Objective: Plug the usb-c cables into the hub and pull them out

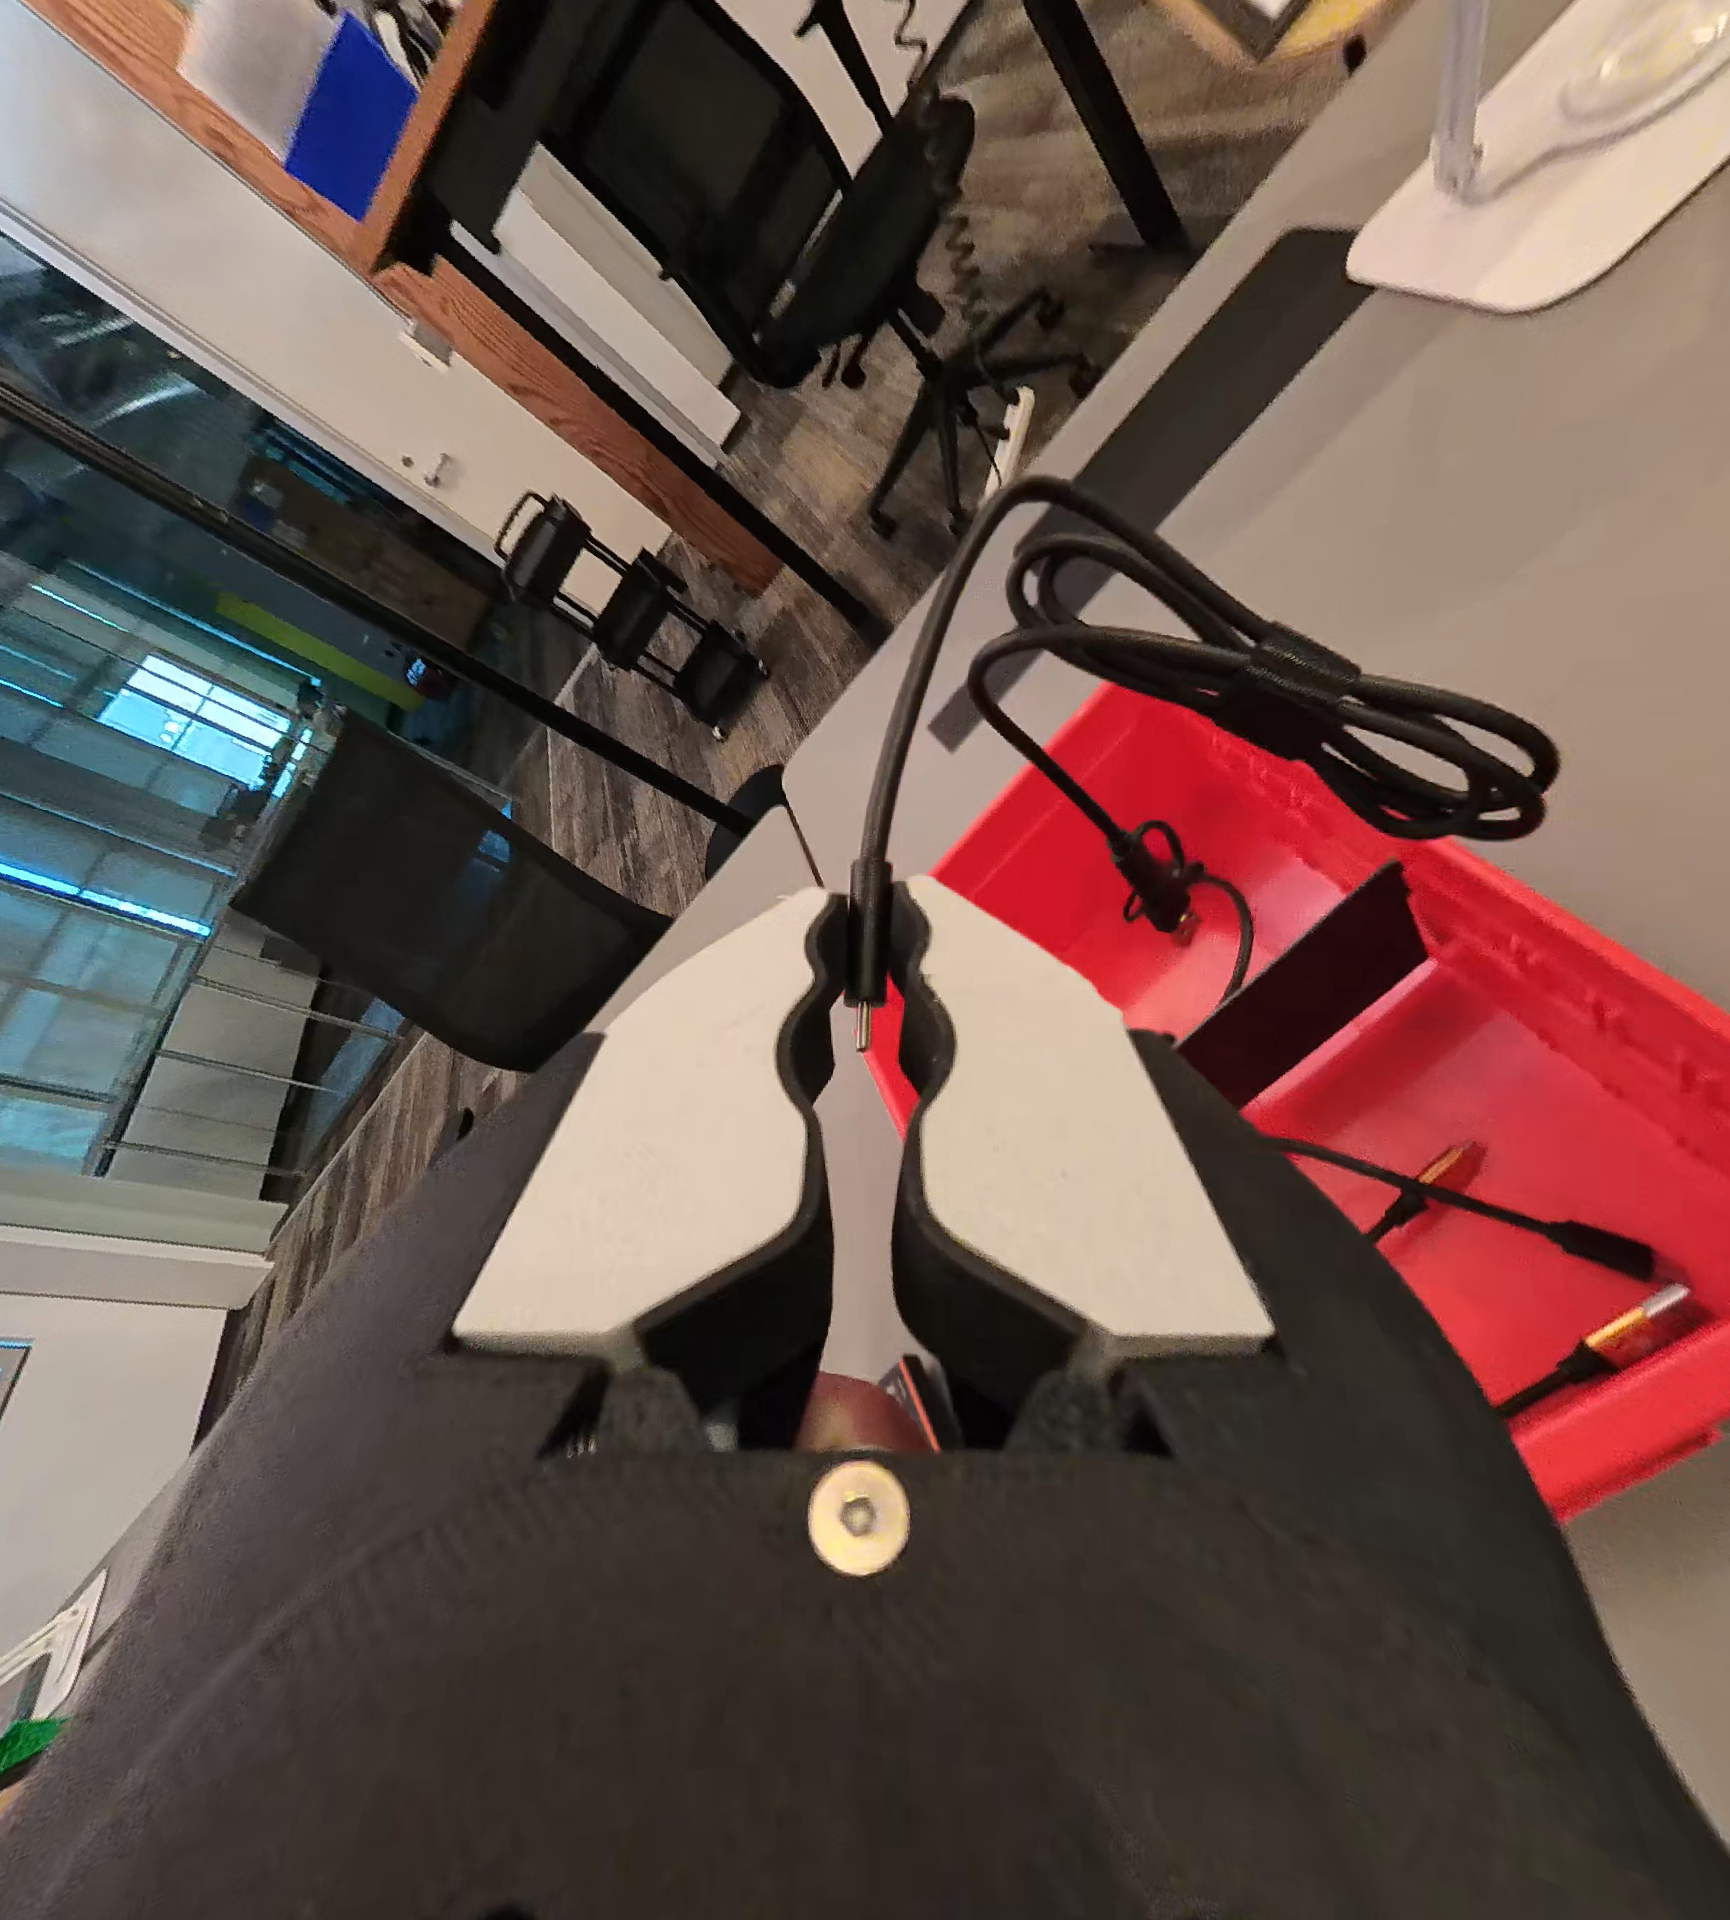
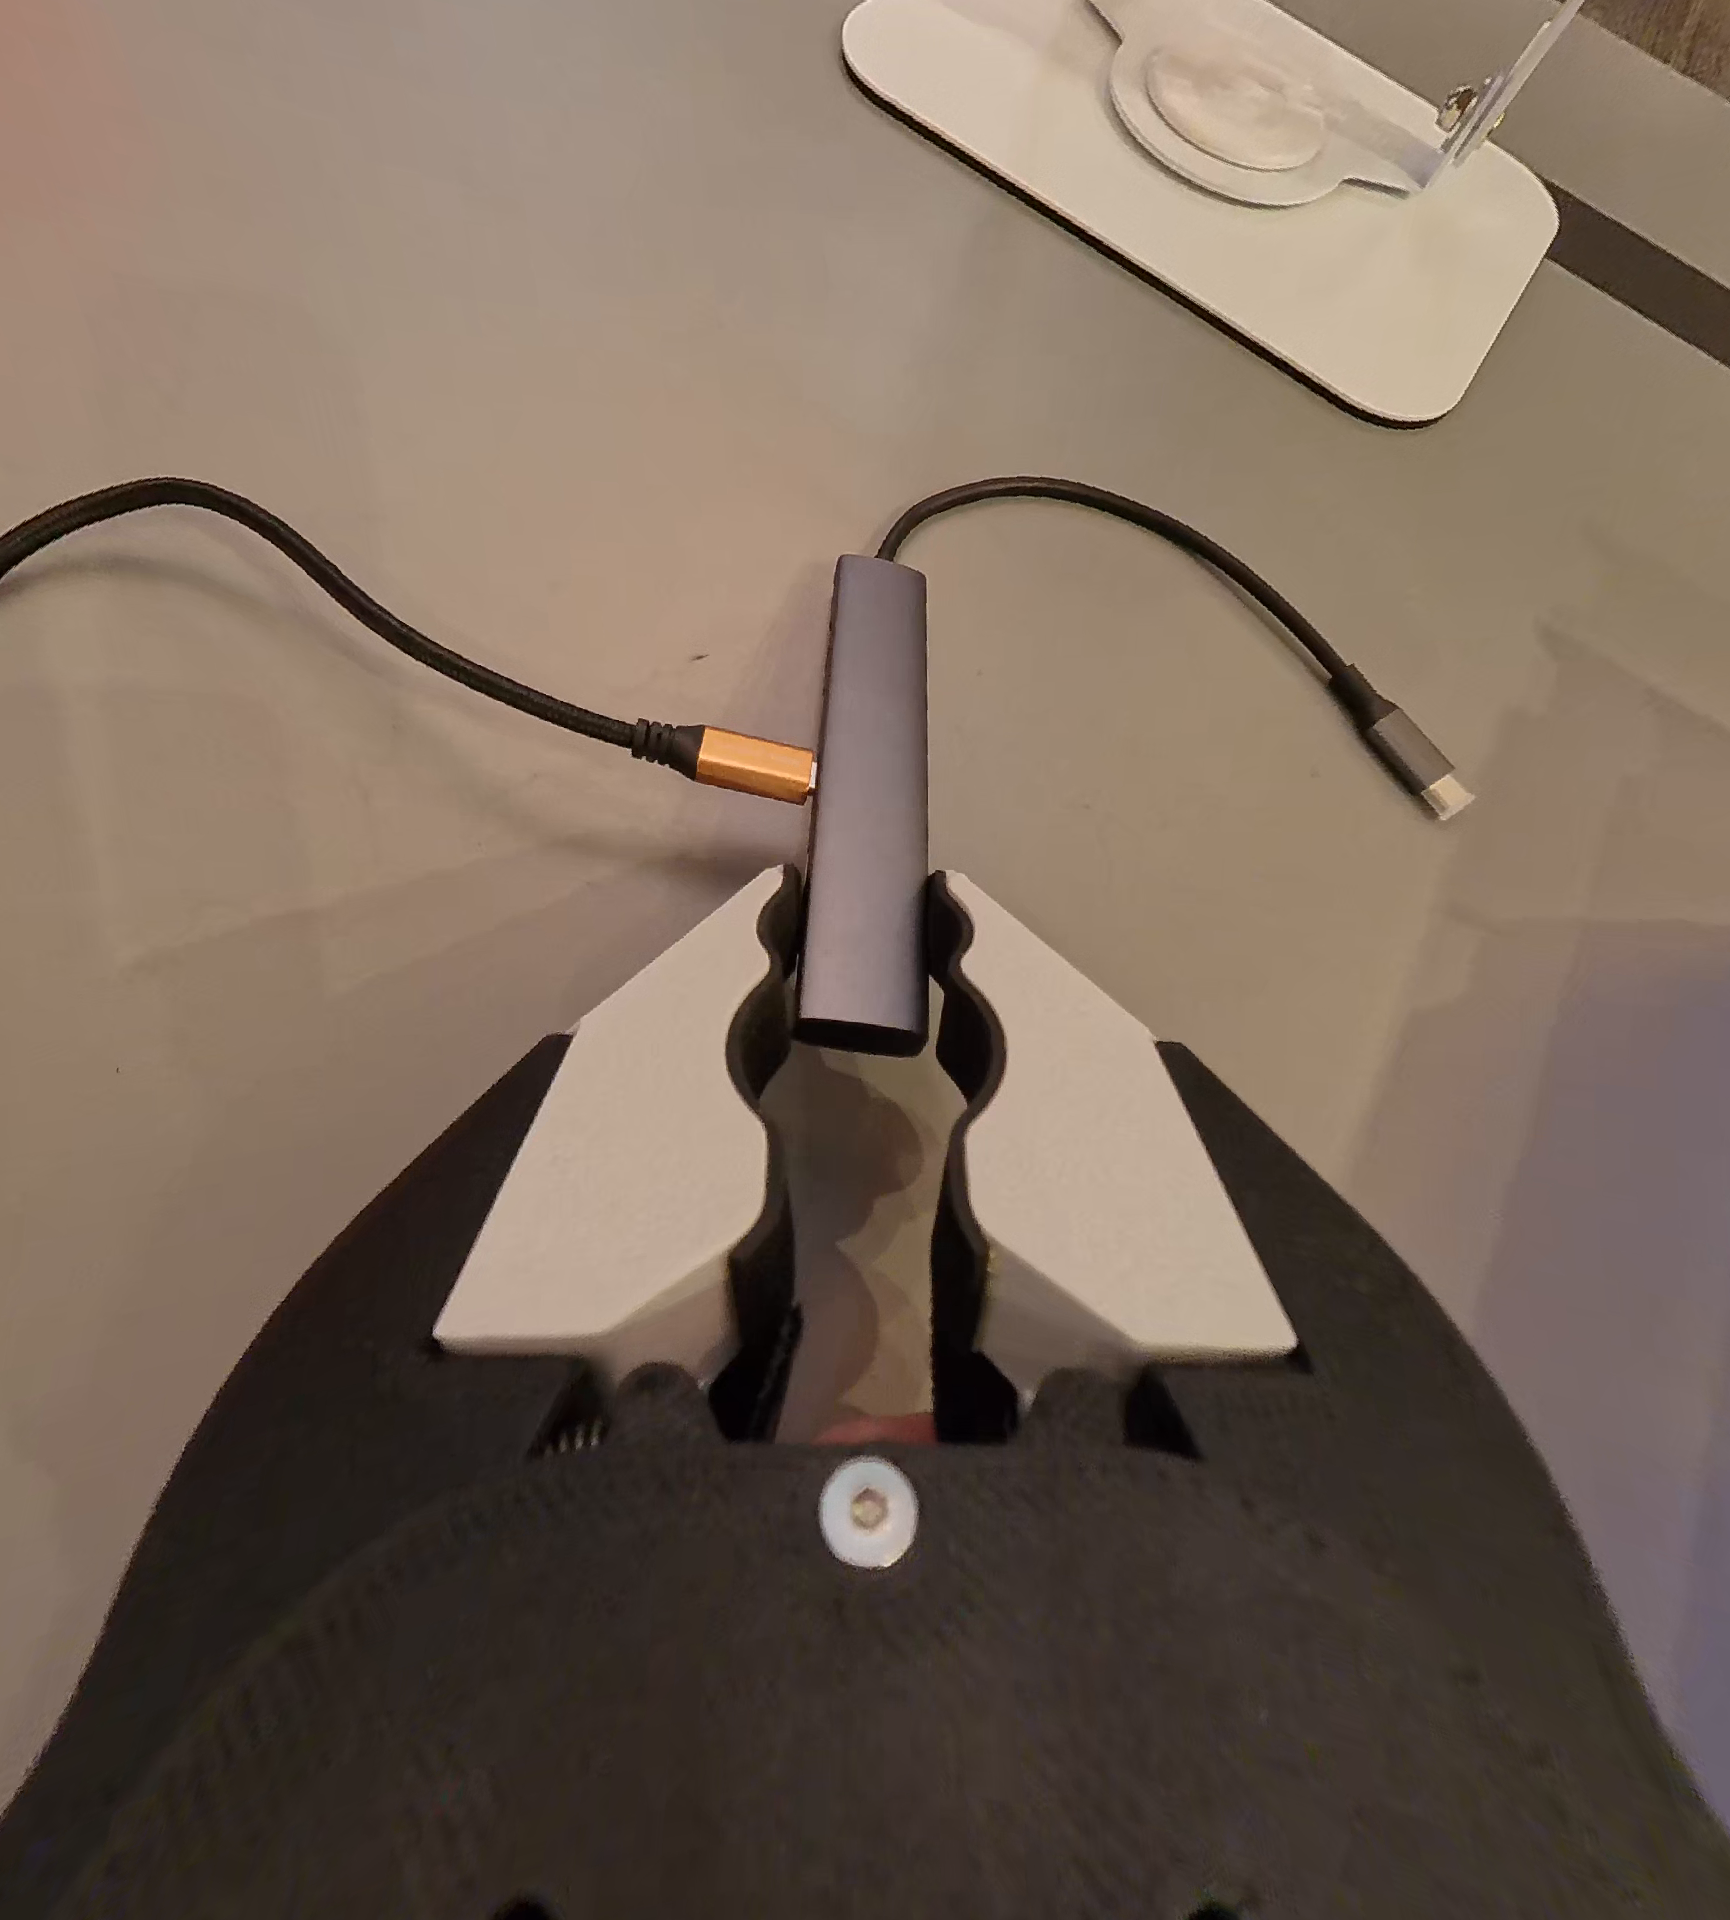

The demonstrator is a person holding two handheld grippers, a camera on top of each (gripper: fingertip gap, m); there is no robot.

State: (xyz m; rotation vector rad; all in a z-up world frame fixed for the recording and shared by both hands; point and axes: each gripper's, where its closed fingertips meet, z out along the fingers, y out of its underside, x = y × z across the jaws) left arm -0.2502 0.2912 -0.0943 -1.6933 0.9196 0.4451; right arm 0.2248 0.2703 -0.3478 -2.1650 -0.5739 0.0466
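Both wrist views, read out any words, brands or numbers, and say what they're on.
None can be read.
Slim grey metal hub in the right gripper: visible faces plain.
Black usb-c plug in the left gripper: plain.
Yellow-green panel far behind: too blurred to read.

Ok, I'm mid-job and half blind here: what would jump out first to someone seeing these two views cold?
The bright red tray on the grey table, right of centre in the left wrist view, with loose cables lying in it. In front of it, the left hand-held gripper pinches a black USB-C plug, its metal tip pointing back toward the camera. In the right wrist view, the right hand-held gripper clamps the grey hub, a gold-shelled plug seated in its left side.
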